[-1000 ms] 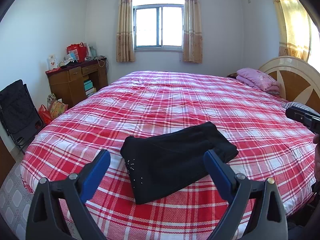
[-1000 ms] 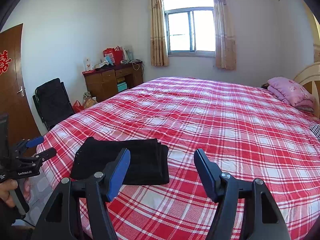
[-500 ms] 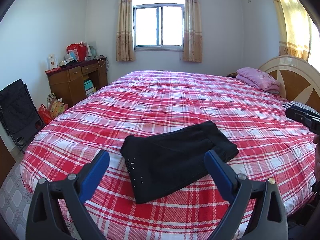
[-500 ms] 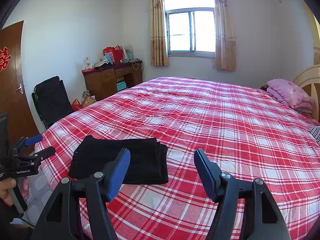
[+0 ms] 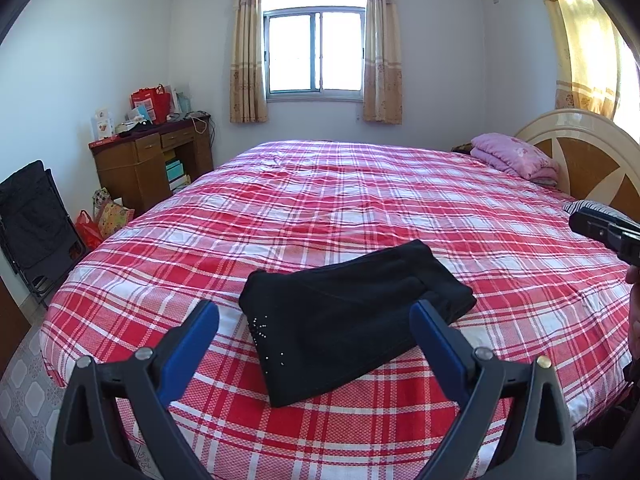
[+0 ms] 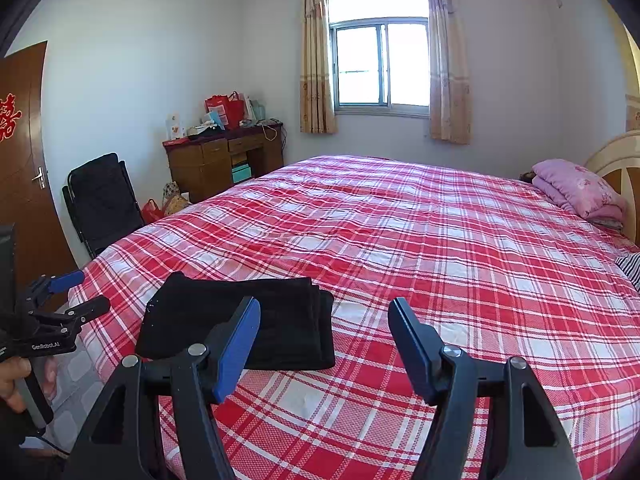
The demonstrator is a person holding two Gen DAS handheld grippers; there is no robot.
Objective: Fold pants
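Observation:
Black pants (image 5: pixel 348 312) lie folded into a compact rectangle near the foot corner of the bed, with small silver studs on one part. They also show in the right wrist view (image 6: pixel 256 324). My left gripper (image 5: pixel 316 320) is open and empty, held back from and above the pants. My right gripper (image 6: pixel 324 320) is open and empty, above the bed just right of the pants. The left gripper also shows at the left edge of the right wrist view (image 6: pixel 68 292), off the bed's corner.
The bed has a red and white plaid cover (image 5: pixel 360 208). A folded pink blanket (image 5: pixel 516 156) lies by the headboard (image 5: pixel 592 152). A wooden desk (image 5: pixel 148 164), a black folding chair (image 5: pixel 32 216) and a brown door (image 6: pixel 20 168) stand to the left.
Both grippers have drawn back slightly from the pants. The pants have not moved.

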